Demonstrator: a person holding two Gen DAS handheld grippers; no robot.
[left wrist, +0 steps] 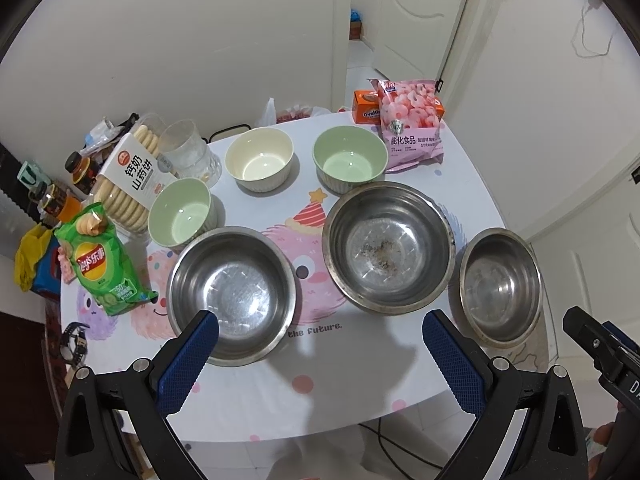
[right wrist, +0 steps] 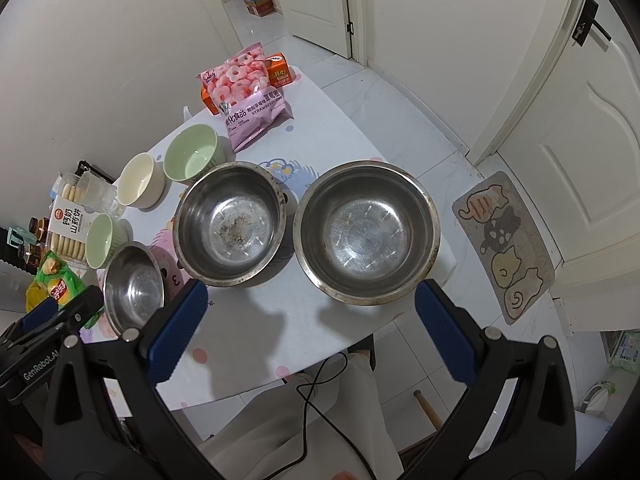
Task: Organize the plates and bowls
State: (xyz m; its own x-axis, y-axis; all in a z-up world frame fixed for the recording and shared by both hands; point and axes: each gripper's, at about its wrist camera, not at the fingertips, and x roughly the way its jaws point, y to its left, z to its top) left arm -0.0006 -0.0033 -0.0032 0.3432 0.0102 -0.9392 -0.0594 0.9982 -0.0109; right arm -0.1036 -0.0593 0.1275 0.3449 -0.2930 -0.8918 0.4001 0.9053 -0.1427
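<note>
1. Hovering above the near edge of the worktop [left wrist: 460, 168], the left gripper [left wrist: 320, 344] is being held with its blue fingers [left wrist: 188, 360] spread wide and nothing between them.
2. The right gripper [right wrist: 312, 312] is being held likewise, fingers [right wrist: 444, 336] released and empty, over the near right edge.
3. Three steel bowls are being shown in a near row: a left one [left wrist: 232, 292], a stained middle one [left wrist: 388, 244] and a right one [left wrist: 500, 284], each apart from the next.
4. Three ceramic bowls are being shown behind them: a green one [left wrist: 182, 214] just beside the left steel bowl, a cream one [left wrist: 260, 162], and another green one [left wrist: 350, 162] by the pink snack bag [left wrist: 412, 124].
5. A chips bag [left wrist: 100, 264] and a biscuit pack [left wrist: 128, 176] are being kept at the left edge.
</note>
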